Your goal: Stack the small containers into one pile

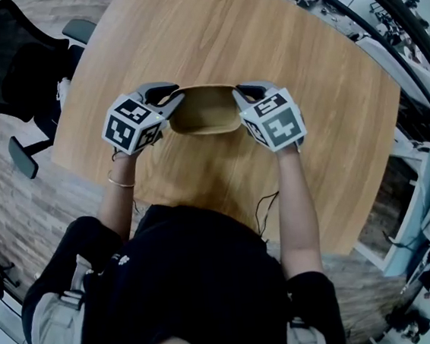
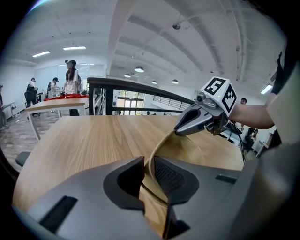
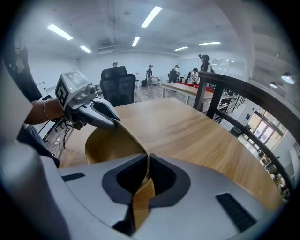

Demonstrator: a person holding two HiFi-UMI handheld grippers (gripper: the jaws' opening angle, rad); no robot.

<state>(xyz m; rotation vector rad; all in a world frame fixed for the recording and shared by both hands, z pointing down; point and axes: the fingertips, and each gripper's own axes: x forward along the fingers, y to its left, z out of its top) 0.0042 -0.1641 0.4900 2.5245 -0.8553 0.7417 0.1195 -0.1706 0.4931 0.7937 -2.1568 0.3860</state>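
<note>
Container (image 1: 208,116) seems light and flexy; my left hand-held gripper (image 1: 172,100) and right hand-held gripper (image 1: 243,93) pinch opposite rims.

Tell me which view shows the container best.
Head view: the whole container shows from above, rim and hollow. Each gripper view shows only a stretch of rim between its jaws and part of the inner wall.

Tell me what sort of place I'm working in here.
Probably an open-plan office or lab workspace: a large wooden table, a black office chair beside it, and people at other desks under ceiling strip lights.
</note>
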